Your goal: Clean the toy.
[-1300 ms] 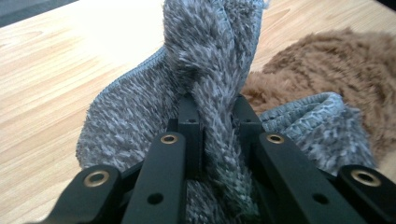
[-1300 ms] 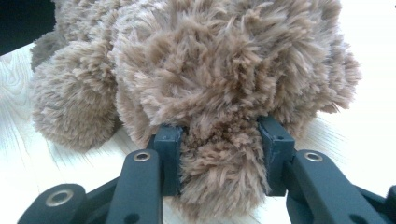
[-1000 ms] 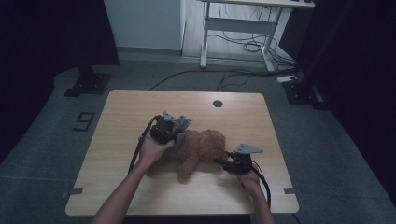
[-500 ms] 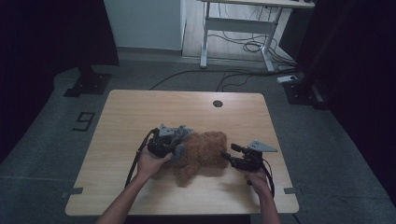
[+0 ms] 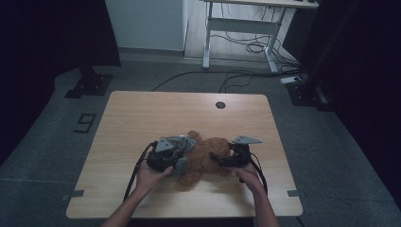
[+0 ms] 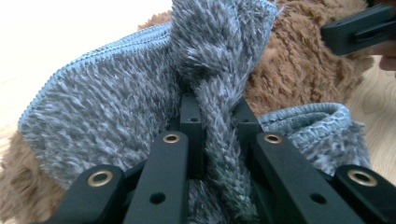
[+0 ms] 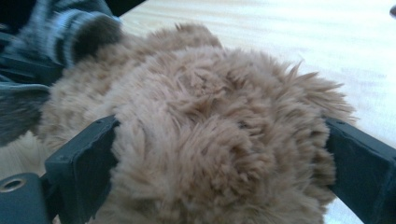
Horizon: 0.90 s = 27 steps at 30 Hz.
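Wooden table (image 5: 142, 118) spreads pale under everything, with a small round hole (image 5: 220, 104) near its far edge. Taking that hole as my marker, the brown plush toy (image 5: 208, 158) lies well to the near side of it, close to my edge of the table and roughly in line with the hole. Its fur is thick and shaggy. A grey fuzzy garment (image 5: 182, 144) with a knitted blue hem sits on the toy's left part, farther from the hole than the toy's top is.

My left gripper (image 5: 177, 158) rests at the toy's left side. In the left gripper view its jaws stand pressed together on a bunched fold of the grey garment (image 6: 219, 135), the fabric squeezed into a ridge between them.

My right gripper (image 5: 218, 158) comes at the toy from the right, nearer me than the hole. In the right gripper view its jaws have just been opening and stand wide, with the toy's brown fur (image 7: 219, 130) bulging between them and brushing both pads.
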Tool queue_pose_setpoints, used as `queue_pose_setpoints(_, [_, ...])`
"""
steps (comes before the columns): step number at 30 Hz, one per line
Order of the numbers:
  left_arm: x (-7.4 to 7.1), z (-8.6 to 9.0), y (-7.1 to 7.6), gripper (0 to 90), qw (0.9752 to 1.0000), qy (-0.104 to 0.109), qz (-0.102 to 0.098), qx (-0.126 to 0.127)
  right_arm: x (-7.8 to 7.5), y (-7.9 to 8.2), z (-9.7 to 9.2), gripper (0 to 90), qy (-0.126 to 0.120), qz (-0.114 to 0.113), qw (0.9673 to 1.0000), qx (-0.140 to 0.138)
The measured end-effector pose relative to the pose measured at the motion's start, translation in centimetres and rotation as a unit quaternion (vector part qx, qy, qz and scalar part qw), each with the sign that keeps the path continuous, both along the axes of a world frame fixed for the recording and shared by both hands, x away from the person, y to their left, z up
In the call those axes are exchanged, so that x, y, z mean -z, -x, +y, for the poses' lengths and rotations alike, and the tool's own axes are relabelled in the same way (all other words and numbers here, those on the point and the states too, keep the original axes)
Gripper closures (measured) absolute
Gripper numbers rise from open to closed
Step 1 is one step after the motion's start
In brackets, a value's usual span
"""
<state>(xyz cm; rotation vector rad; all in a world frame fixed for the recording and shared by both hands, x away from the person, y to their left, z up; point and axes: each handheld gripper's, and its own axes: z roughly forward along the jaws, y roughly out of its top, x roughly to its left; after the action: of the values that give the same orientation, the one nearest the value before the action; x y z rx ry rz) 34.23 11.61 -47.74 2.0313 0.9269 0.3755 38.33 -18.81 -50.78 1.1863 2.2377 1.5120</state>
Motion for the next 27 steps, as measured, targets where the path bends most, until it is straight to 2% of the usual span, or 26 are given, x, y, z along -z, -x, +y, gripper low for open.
queue_pose_setpoints(2, [0.1, 0.0, 0.3, 79.8, 1.0, 0.003, -0.002, 0.003, 0.3, 0.2, -0.1, 6.0, 0.004, 0.002, 1.0, 0.003])
queue_pose_setpoints(4, [0.3, 0.0, 0.5, 79.8, 0.9999, 0.008, 0.0, 0.007, 0.6, 0.2, -0.2, 3.3, 0.015, 0.019, 0.9997, 0.008])
queue_pose_setpoints(7, [0.5, 0.0, 1.0, 79.9, 0.9999, 0.009, 0.0, 0.009, 1.6, -0.1, -0.6, 0.6, -0.006, 0.074, 0.9972, -0.003])
queue_pose_setpoints(8, [0.6, 0.1, 1.1, 79.8, 0.9999, 0.009, -0.001, 0.009, 2.0, -0.1, -0.7, 1.5, -0.019, 0.077, 0.9968, -0.008])
queue_pose_setpoints(9, [0.6, 0.1, 1.1, 79.8, 0.9999, 0.011, -0.001, 0.008, 2.3, -0.1, -0.7, 3.7, -0.027, 0.075, 0.9968, -0.011])
queue_pose_setpoints(11, [0.8, 0.3, 1.0, 79.8, 0.9999, 0.016, 0.0, 0.005, 2.4, 0.1, -0.6, 13.3, -0.035, 0.055, 0.9976, -0.022])
queue_pose_setpoints(14, [1.0, 0.3, 0.8, 79.9, 0.9998, 0.021, 0.0, 0.001, 2.1, 0.2, -0.4, 26.9, -0.022, 0.028, 0.999, -0.029])
queue_pose_setpoints(16, [1.1, 0.0, 0.7, 79.9, 0.9998, 0.014, -0.011, -0.001, 1.8, 0.1, -0.2, 34.2, -0.008, 0.014, 0.9994, -0.029])
queue_pose_setpoints(17, [1.3, -0.3, 0.6, 79.9, 0.9998, 0.007, -0.02, -0.003, 1.6, 0.0, -0.1, 36.1, 0.001, 0.005, 0.9996, -0.026])
queue_pose_setpoints(18, [1.3, -0.5, 0.5, 80.0, 0.9997, 0.005, -0.023, -0.005, 1.5, -0.2, 0.1, 38.3, 0.012, -0.011, 0.9996, -0.021])
queue_pose_setpoints(20, [1.4, -0.9, -0.1, 80.0, 0.9994, -0.003, -0.032, -0.011, 1.4, -0.5, 0.3, 40.0, 0.025, -0.028, 0.9992, -0.012])
queue_pose_setpoints(23, [1.4, -1.7, -2.0, 80.1, 0.9991, -0.004, -0.033, -0.025, 1.2, -1.5, 0.6, 41.1, 0.044, -0.051, 0.9975, 0.02])
queue_pose_setpoints(25, [1.4, -2.0, -3.0, 80.0, 0.9991, 0.002, -0.028, -0.033, 1.3, -2.4, 0.6, 41.3, 0.04, -0.055, 0.997, 0.039])
queue_pose_setpoints(27, [1.3, -2.1, -3.2, 79.9, 0.9992, 0.006, -0.023, -0.032, 1.4, -2.9, 0.2, 41.2, 0.033, -0.055, 0.997, 0.042])
